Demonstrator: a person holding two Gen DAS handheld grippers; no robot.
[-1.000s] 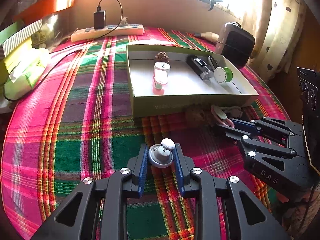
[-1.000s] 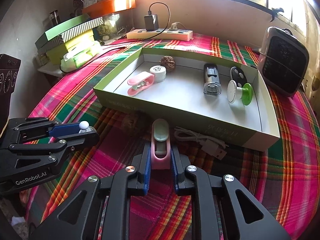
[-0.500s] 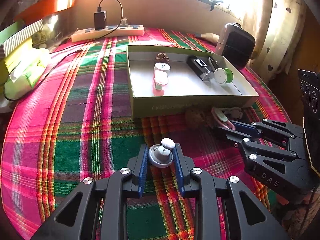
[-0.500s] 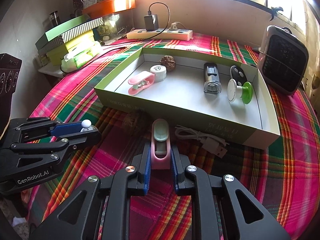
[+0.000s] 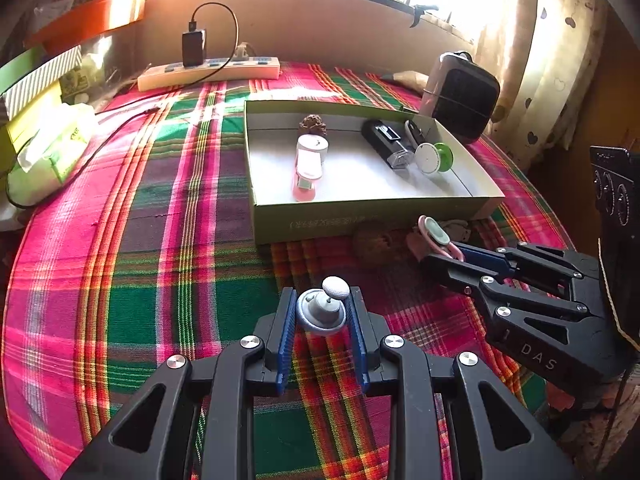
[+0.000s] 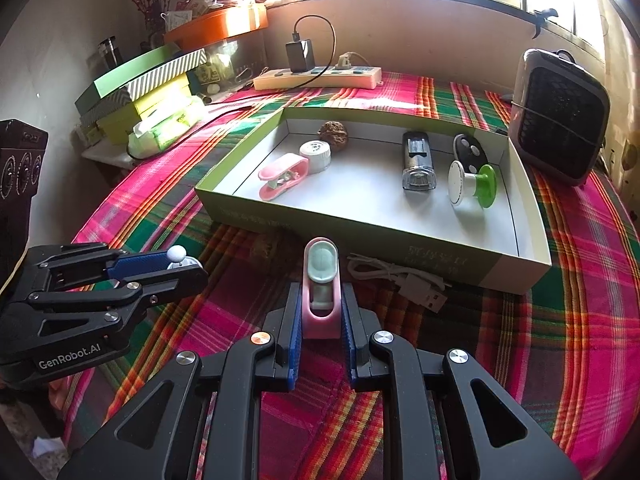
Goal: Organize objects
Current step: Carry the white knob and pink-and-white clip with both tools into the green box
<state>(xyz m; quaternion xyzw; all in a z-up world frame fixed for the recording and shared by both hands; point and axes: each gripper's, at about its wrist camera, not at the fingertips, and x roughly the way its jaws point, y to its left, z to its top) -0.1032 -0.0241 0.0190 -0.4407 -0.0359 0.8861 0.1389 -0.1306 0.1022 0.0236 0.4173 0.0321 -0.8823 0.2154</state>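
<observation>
Pink clip [image 6: 321, 292] sits clamped in right hand-held gripper [image 6: 321, 312]; grey knob [image 5: 323, 307] clamped in left hand-held gripper [image 5: 322, 312].

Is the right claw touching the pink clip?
Touching. The right wrist view shows the right claw with both blue pads pressed against the sides of the pink clip, gripping it near the box.

A plaid cloth [image 6: 580, 280] in pink, green and red covers the desk. At the far edge below the window lies a white power strip [image 6: 320, 76] with a black charger [image 6: 298, 54] plugged in. A dark grey heater [image 6: 560, 116] stands at the right; stacked boxes [image 6: 140, 80] and a tissue pack [image 6: 168, 128] sit at the left.
</observation>
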